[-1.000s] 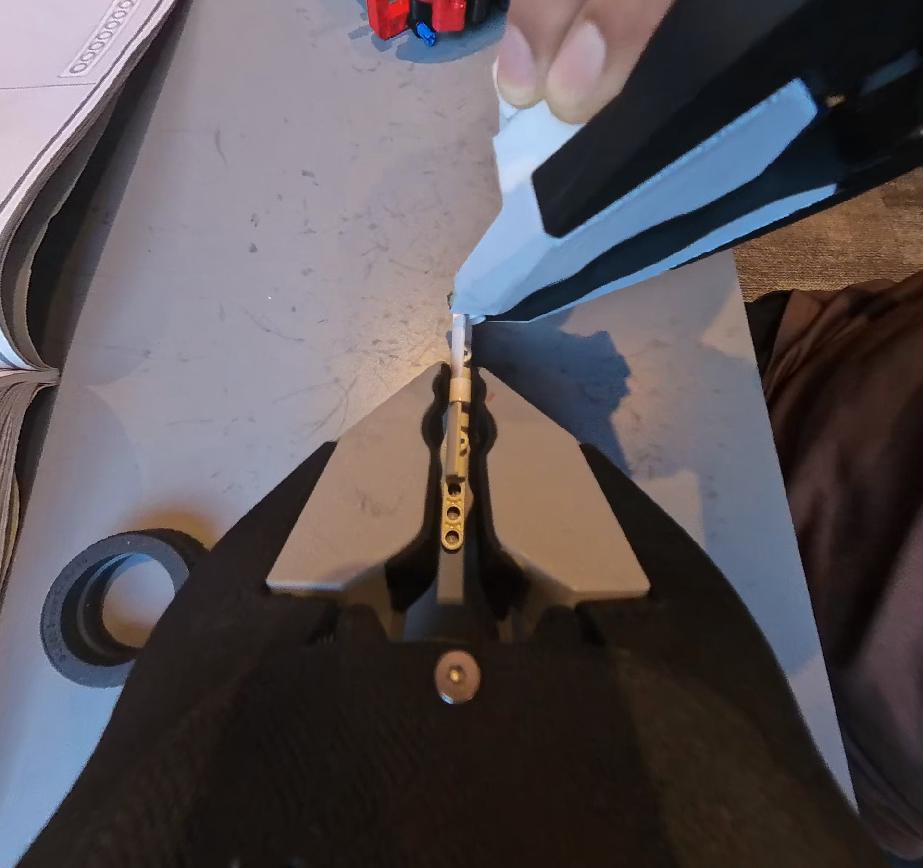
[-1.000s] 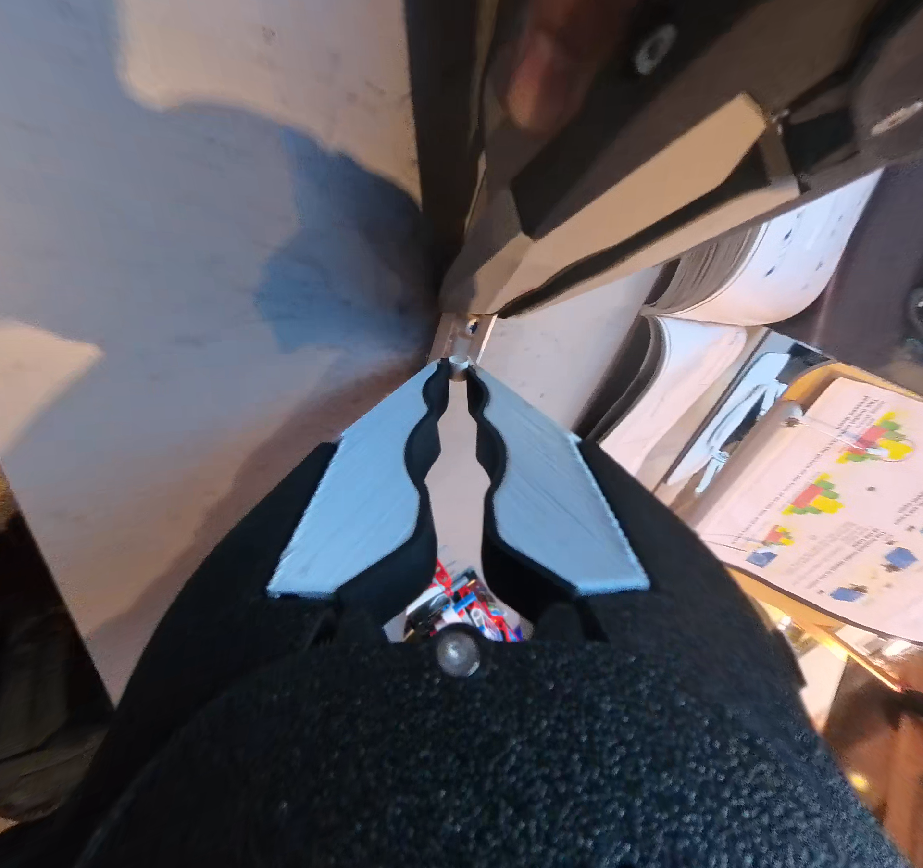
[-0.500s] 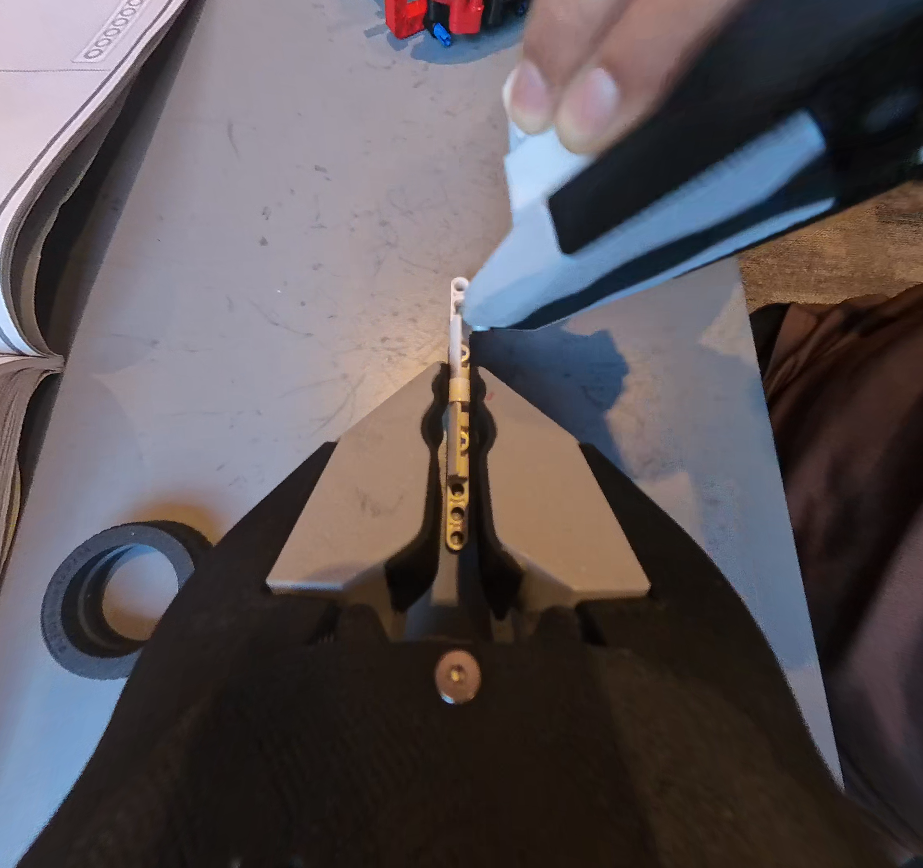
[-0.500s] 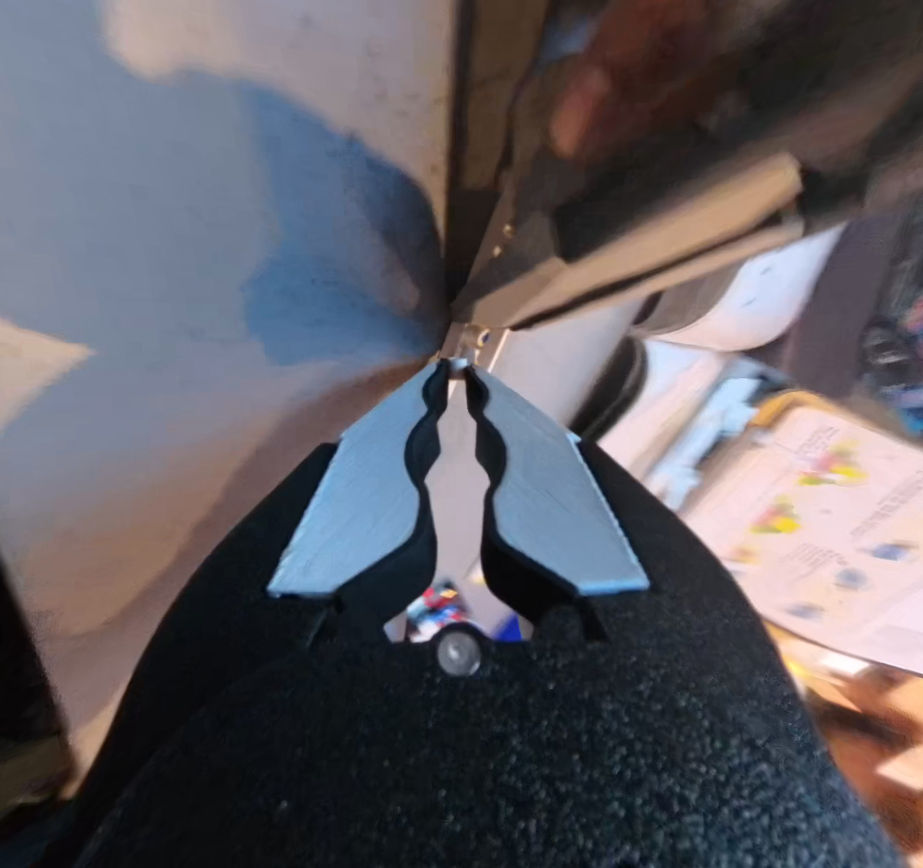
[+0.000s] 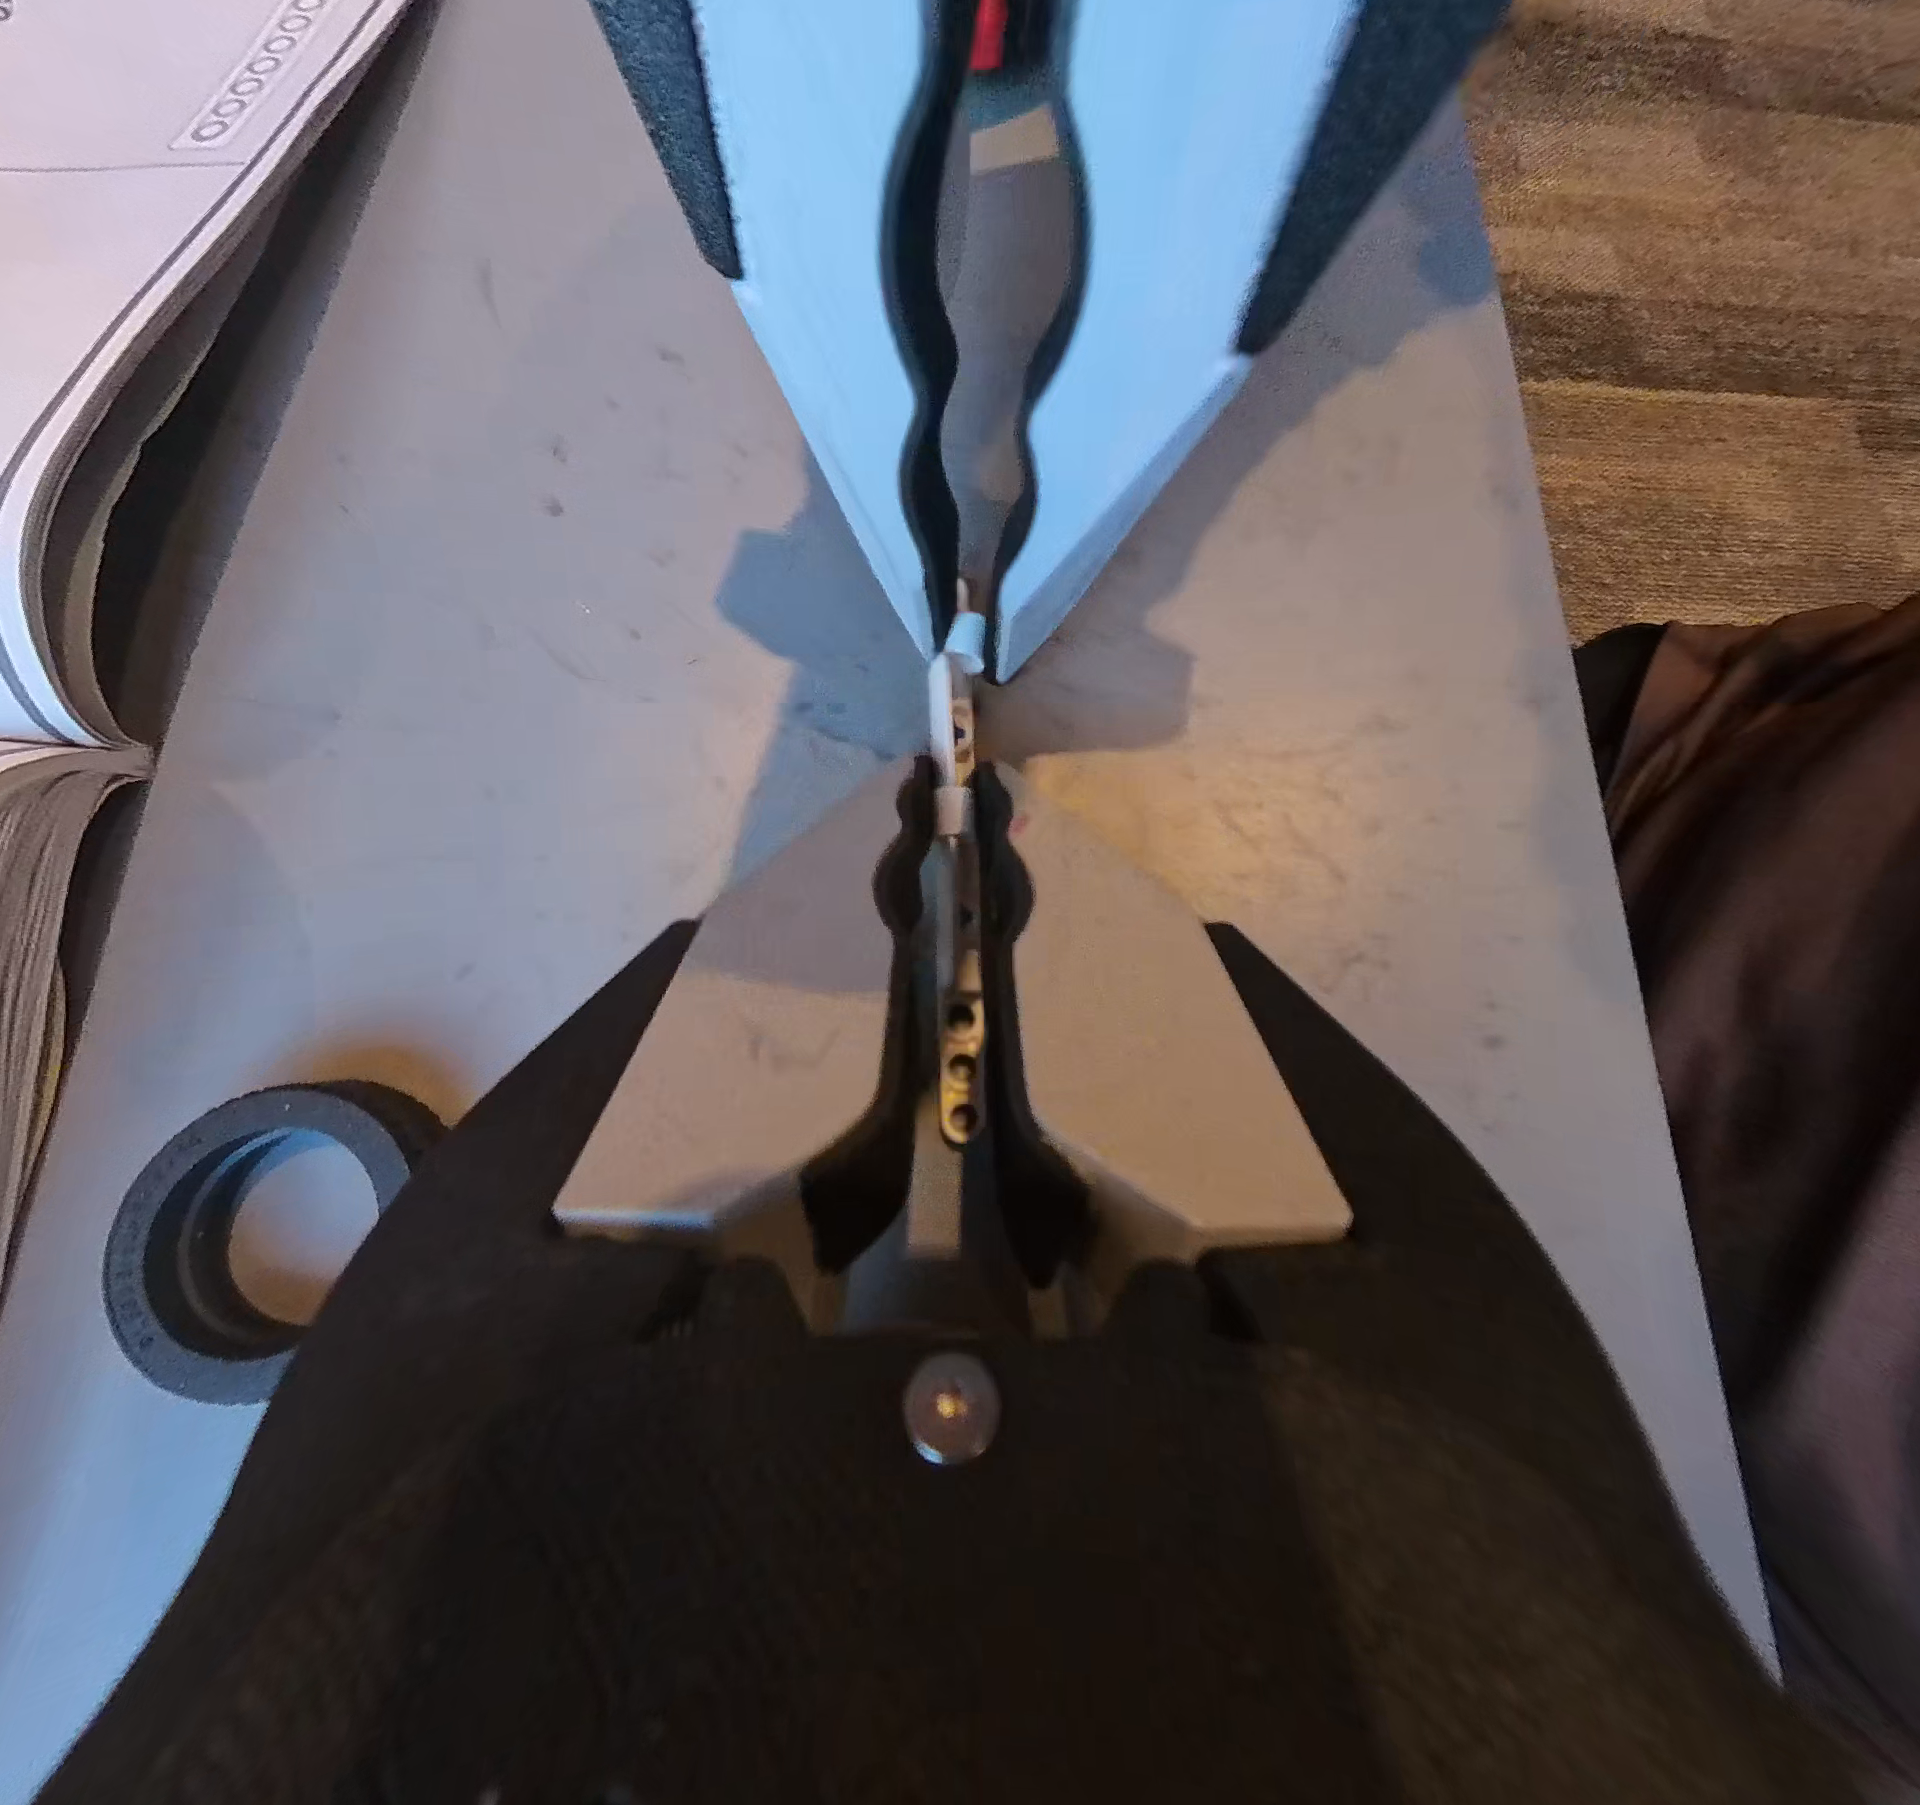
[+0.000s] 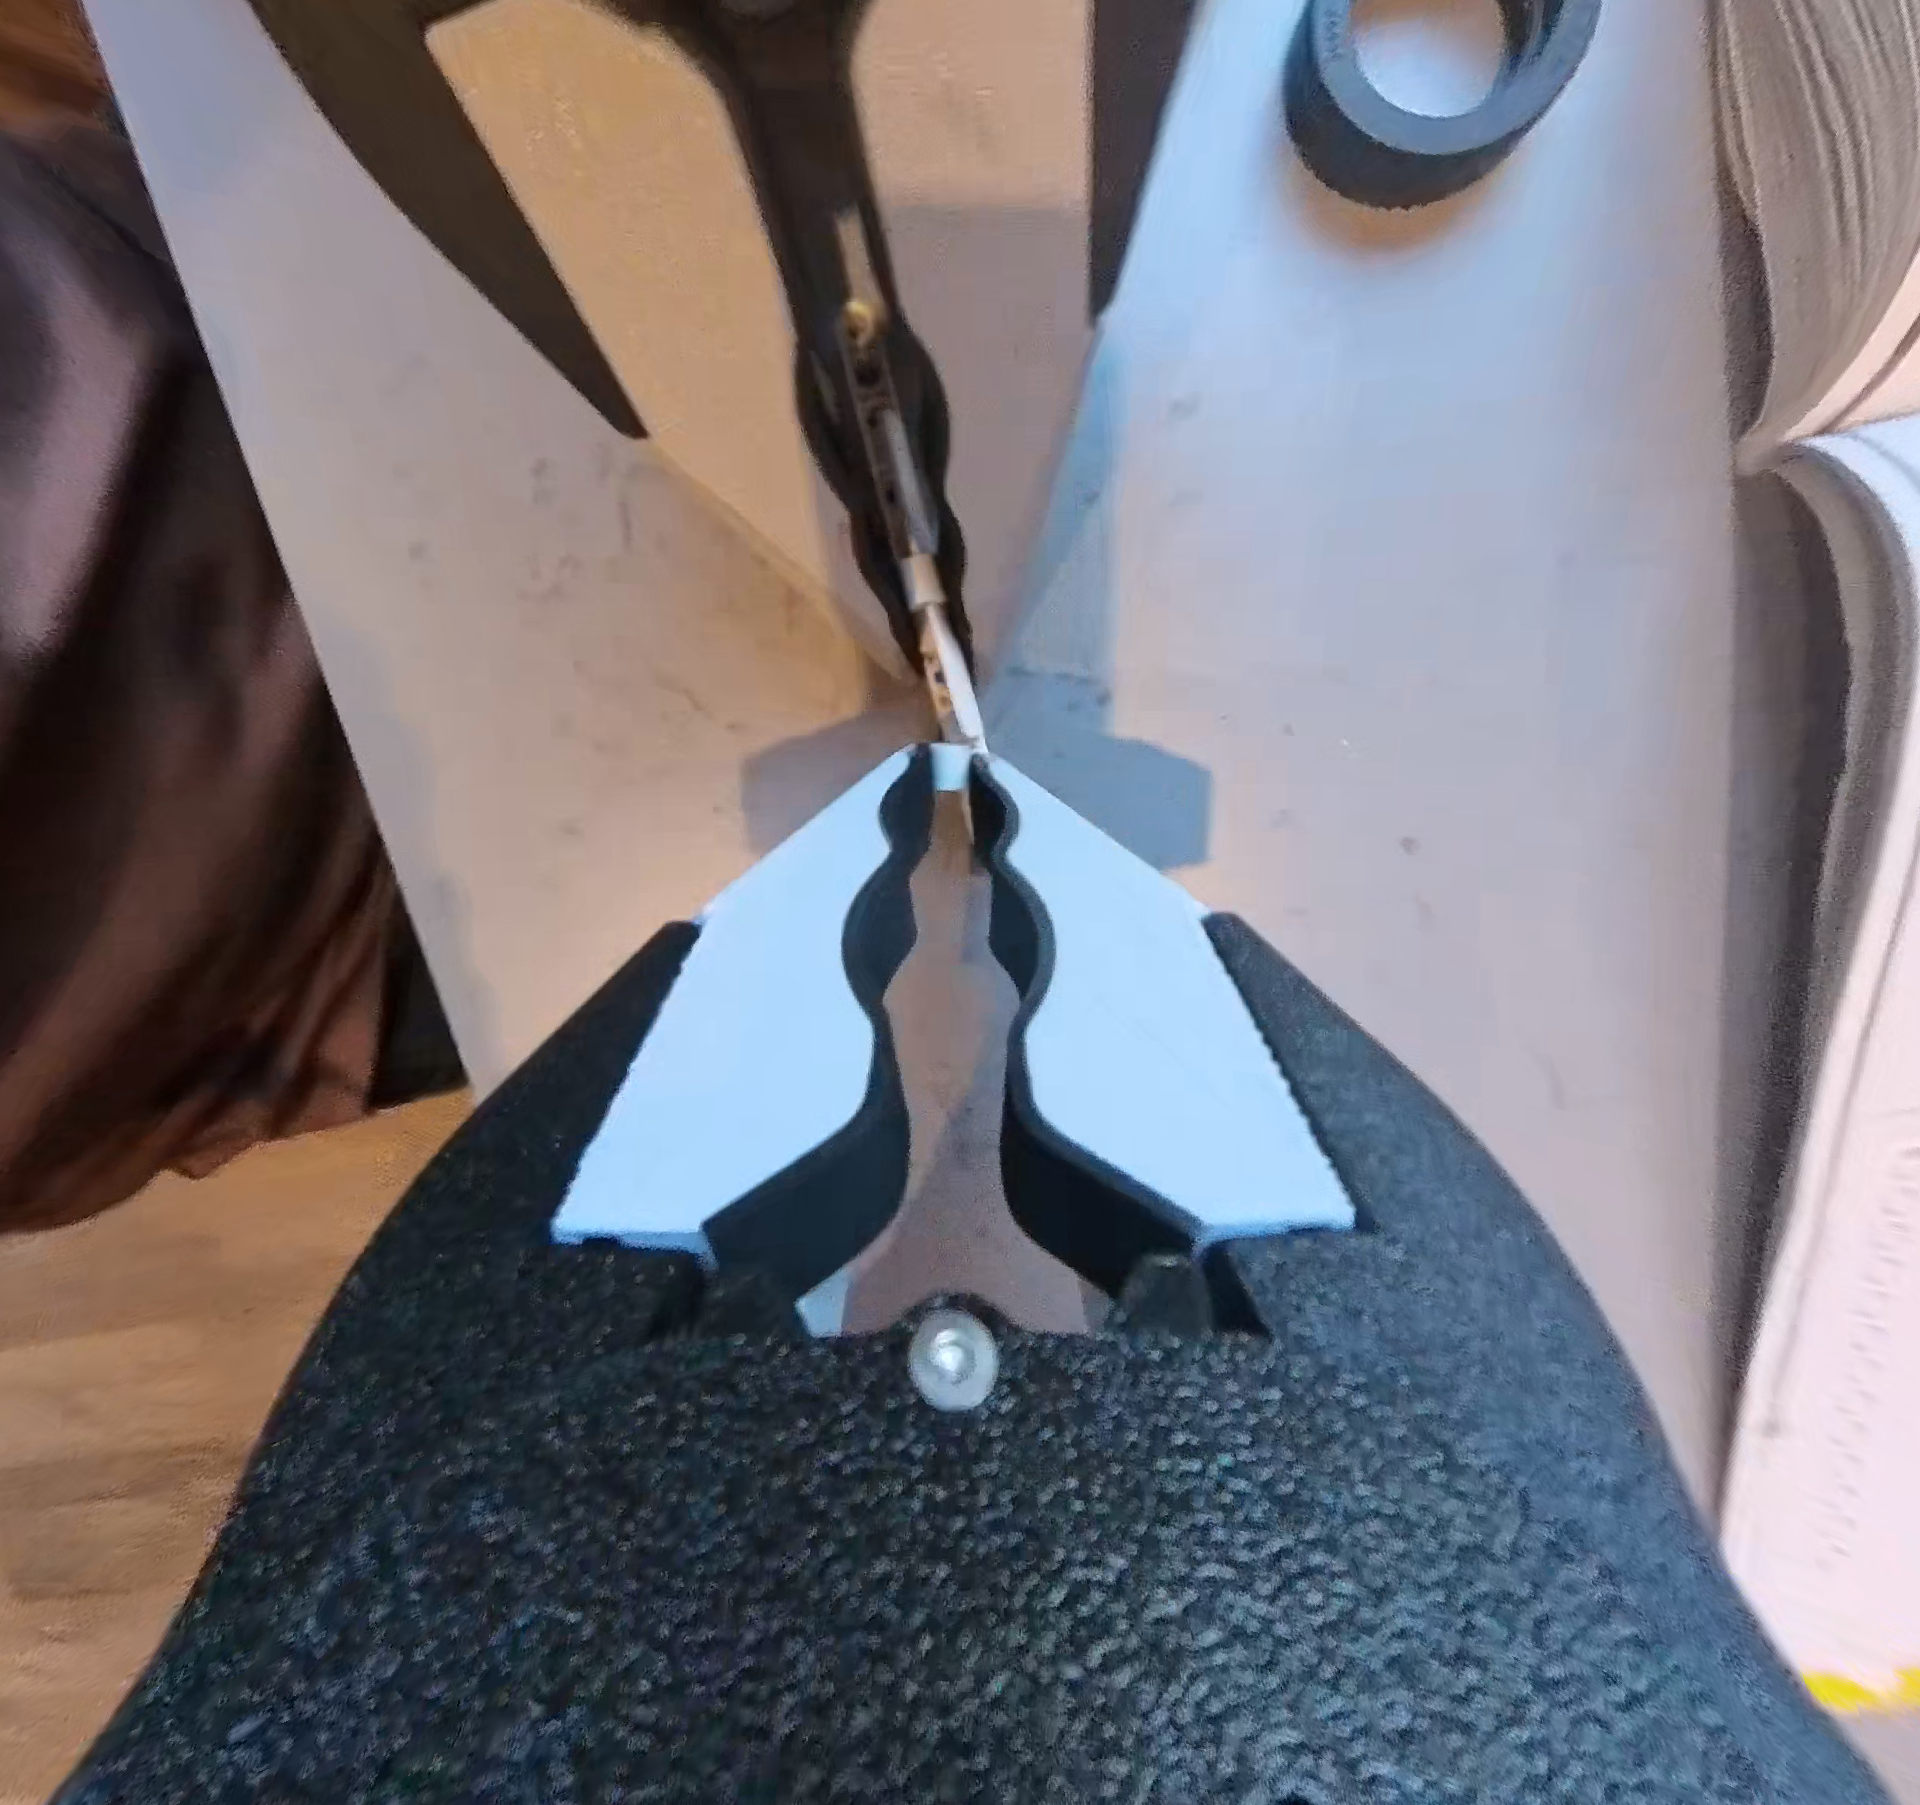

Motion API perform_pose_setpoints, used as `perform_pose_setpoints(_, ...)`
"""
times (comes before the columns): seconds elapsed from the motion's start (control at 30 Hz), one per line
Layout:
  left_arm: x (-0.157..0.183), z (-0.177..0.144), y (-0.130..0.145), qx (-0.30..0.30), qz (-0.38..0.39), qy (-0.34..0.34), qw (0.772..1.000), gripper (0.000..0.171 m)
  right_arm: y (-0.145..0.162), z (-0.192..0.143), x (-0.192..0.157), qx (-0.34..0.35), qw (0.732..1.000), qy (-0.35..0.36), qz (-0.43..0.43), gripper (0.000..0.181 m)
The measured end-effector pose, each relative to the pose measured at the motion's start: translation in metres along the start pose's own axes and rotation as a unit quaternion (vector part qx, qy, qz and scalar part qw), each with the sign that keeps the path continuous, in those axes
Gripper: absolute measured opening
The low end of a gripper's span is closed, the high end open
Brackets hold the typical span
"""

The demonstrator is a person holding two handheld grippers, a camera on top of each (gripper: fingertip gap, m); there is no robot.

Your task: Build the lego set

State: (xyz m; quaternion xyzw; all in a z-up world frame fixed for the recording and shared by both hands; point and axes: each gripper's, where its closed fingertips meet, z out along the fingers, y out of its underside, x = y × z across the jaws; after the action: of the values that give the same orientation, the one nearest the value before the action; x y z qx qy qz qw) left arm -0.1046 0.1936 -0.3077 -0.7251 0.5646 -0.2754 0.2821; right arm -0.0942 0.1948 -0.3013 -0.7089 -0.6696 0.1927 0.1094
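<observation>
**Both grippers on one lego beam assembly, tip to tip**

Left gripper [image 5: 951,779] is clamped narrow on the grey lego beam [image 5: 961,1038]. Beam's long axis runs straight along the gripper fingers, holed end back toward the gripper body, far end pointing out past the tips. A white rod piece [image 5: 948,716] continues the same line out of the beam, leaning slightly left.

Right gripper [image 5: 975,649] is nipped down on the far end of that white rod, jaws nearly closed, only the tips in contact. In the right wrist view the right gripper [image 6: 951,753] holds the white rod [image 6: 961,685], with the beam [image 6: 883,425] running away up-left into the left gripper's fingers.

Versus 0.5 s ago: right gripper was coming at the rod from the side, flat face showing with fingers on top. Now it faces the left gripper head-on, coaxial with the beam. Left gripper's hold on the beam is unchanged.

Assembly is held above the grey counter [image 5: 468,560]. Black tyre [image 5: 249,1236] lies on the counter left of the left gripper; open booklet [image 5: 156,93] is beyond the tyre.
</observation>
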Motion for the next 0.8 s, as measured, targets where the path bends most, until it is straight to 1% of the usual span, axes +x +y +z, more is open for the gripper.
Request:
perform_pose_setpoints(0.1,0.0,0.0,-0.0001,0.0,-0.003,0.003,1.0,0.005,-0.0019,-0.0006,0.0004,0.035,0.996,-0.052,0.064,0.006)
perform_pose_setpoints(0.2,0.0002,0.0,-0.0002,0.001,-0.005,0.005,1.0,0.005,-0.0029,-0.0009,0.0013,0.045,0.988,-0.1,0.11,0.006)
perform_pose_setpoints(0.3,0.0002,0.0,-0.0002,0.001,-0.007,0.007,1.0,0.006,-0.0022,-0.0011,0.0013,0.038,0.985,-0.121,0.117,0.006)
perform_pose_setpoints(0.4,0.0001,0.0002,-0.0001,0.0,-0.003,0.002,1.0,0.005,-0.0017,-0.0017,0.0018,0.046,0.975,-0.157,0.148,0.006)
perform_pose_setpoints(0.47,0.0002,0.0001,-0.0002,0.001,-0.006,0.005,1.0,0.005,-0.0023,-0.0016,0.0027,0.051,0.972,-0.167,0.157,0.006)
perform_pose_setpoints(0.53,0.0003,0.0001,-0.0002,0.001,-0.008,0.007,1.0,0.005,-0.002,-0.0012,0.0034,0.044,0.981,-0.142,0.124,0.006)
perform_pose_setpoints(0.6,0.0004,0.0002,-0.0001,0.0,-0.007,0.006,1.0,0.005,-0.0011,-0.0009,0.0039,0.02,0.994,-0.09,0.055,0.006)
perform_pose_setpoints(0.67,0.0005,0.0001,-0.0001,0.001,-0.008,0.006,1.0,0.004,-0.0001,-0.0004,0.0036,-0.004,0.999,-0.039,-0.025,0.006)
perform_pose_setpoints(0.73,0.0007,0.0001,-0.0001,0.0,-0.007,0.005,1.0,0.005,0.0034,0.0005,0.0021,-0.047,0.991,0.021,-0.122,0.006)
perform_pose_setpoints(0.8,0.0011,0.0001,-0.0001,0.0,-0.005,0.004,1.0,0.005,0.0043,0.0002,0.0035,-0.08,0.979,0.052,-0.178,0.006)
